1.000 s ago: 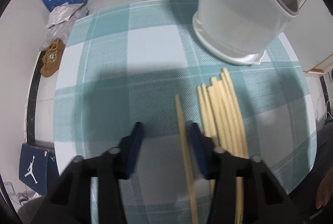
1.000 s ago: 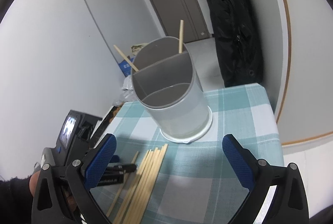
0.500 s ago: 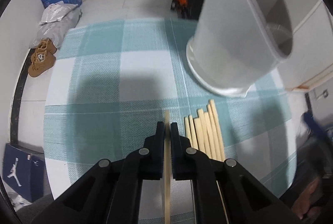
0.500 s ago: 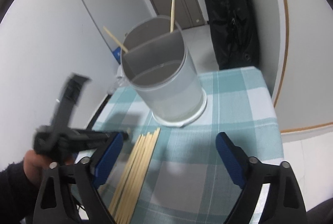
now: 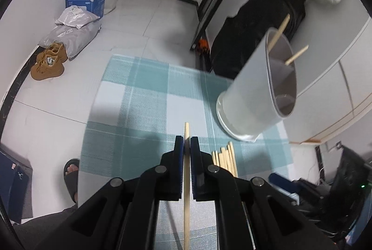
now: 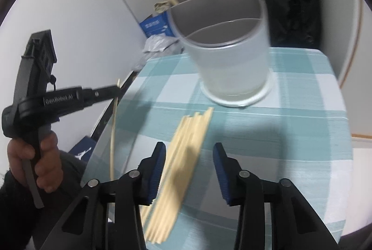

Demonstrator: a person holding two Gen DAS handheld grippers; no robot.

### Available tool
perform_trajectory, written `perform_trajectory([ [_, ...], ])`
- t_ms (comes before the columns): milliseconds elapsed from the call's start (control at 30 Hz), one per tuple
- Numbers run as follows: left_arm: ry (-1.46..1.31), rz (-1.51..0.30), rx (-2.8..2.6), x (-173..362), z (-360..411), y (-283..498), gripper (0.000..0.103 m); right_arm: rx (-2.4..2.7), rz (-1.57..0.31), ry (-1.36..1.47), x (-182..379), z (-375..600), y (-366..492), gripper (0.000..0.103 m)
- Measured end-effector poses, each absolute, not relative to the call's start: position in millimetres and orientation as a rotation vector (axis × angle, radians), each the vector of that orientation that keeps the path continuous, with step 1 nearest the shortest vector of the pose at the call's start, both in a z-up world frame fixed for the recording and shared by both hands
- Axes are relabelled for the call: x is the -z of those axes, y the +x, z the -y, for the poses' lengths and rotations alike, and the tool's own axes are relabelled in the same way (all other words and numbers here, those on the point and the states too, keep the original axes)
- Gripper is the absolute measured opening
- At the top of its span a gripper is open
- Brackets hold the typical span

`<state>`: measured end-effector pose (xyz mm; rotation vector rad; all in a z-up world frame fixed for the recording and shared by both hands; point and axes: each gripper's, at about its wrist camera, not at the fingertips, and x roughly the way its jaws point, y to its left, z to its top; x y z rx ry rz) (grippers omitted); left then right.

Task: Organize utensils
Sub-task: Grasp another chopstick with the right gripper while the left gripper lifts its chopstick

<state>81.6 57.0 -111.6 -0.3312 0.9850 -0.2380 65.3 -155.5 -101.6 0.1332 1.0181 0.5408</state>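
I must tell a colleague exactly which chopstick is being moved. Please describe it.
Find the checked table with the grey holder. Beside the chopstick pile, the left hand-held gripper pinches one chopstick. Only this one is lifted off the cloth.

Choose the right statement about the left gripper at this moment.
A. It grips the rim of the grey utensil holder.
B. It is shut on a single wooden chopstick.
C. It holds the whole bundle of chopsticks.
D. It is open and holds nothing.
B: in the left wrist view the left gripper has its fingers pressed on one wooden chopstick, while the bundle of chopsticks lies on the tablecloth.
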Motion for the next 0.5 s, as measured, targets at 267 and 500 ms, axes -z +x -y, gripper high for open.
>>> perform_trajectory([
  [267,-0.4,-0.902,0.275,108,-88,92,0.001,-0.577,-1.17,0.059,121,99,94,0.026],
  [500,-0.452,-0.895,0.29,109,-107,90,0.001,-0.535,-1.289,0.009,142,74,114,0.019],
])
